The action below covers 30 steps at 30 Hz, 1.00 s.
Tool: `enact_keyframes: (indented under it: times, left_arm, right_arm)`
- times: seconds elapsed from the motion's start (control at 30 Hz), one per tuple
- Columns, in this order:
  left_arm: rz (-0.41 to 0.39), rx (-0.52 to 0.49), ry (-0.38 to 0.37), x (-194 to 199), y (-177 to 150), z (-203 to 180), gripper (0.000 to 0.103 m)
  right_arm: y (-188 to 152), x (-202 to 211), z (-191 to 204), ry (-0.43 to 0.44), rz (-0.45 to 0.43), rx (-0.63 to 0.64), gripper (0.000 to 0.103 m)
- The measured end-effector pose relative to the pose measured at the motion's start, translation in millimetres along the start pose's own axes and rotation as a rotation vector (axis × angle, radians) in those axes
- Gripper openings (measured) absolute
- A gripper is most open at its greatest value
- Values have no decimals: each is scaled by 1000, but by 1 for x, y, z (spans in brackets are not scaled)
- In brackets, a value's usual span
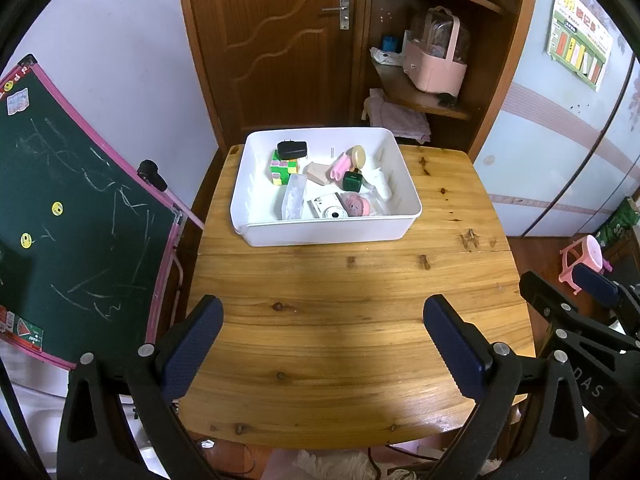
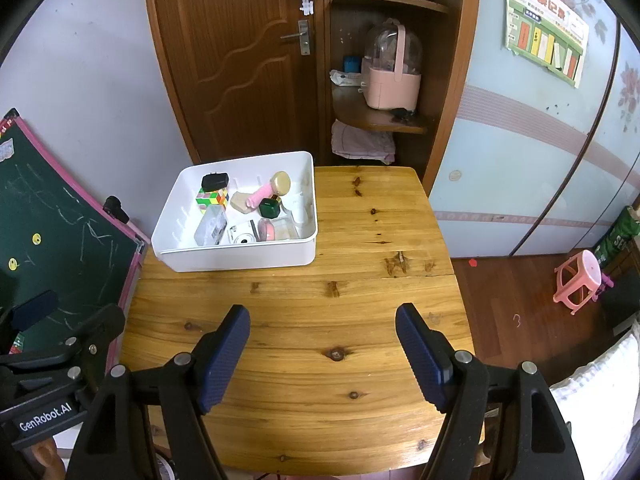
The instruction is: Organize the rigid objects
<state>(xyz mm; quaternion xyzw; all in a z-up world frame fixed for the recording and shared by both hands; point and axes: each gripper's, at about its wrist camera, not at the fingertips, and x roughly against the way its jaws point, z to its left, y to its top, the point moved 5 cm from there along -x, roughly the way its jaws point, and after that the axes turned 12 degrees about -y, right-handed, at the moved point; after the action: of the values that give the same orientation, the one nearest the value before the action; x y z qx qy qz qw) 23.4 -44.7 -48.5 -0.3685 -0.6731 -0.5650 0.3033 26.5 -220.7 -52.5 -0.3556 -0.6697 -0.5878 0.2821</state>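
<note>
In the left wrist view, your left gripper [image 1: 323, 340] stood spread wide over the near half of the bare yellow-brown wooden table [image 1: 344, 320], with nothing between its 2 dark blue ribbed pads [image 1: 192, 348] and nothing touching them. Well ahead of it, at the far end of the table, sat the white rectangular plastic bin [image 1: 320, 232], and the rigid objects lay inside it: a black plug adapter [image 1: 292, 149] resting on a green and yellow puzzle cube [image 1: 282, 168], a clear plastic box [image 1: 294, 200], a white compact camera [image 1: 330, 208], a dark green square bottle [image 1: 352, 181], a pink cylinder [image 1: 342, 166] and a round beige cap [image 1: 359, 156]. At the right edge of this view you could see part of your right gripper [image 1: 592, 300], beside the table's corner. A green chalkboard with a pink frame [image 1: 72, 216] leaned at the left.

In the right wrist view, your right gripper [image 2: 323, 356] was likewise held apart, about midway in its spread, above the table's near part, gripping nothing and clear of the wood. The bin [image 2: 240, 258] sat up and to the left of it, near the table's far left corner, with the same objects inside. Your left gripper [image 2: 60, 328] showed at the left edge, by the chalkboard [image 2: 60, 232]. A pink plastic stool [image 2: 580, 280] stood on the floor to the right.
</note>
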Motion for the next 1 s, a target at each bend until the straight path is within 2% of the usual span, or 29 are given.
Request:
enact_keyframes:
  times: [1.0]
  left_arm:
    - [33,-14,3,-16,0,4,100]
  right_arm:
    - [-2,-20,5,8,45,6,76]
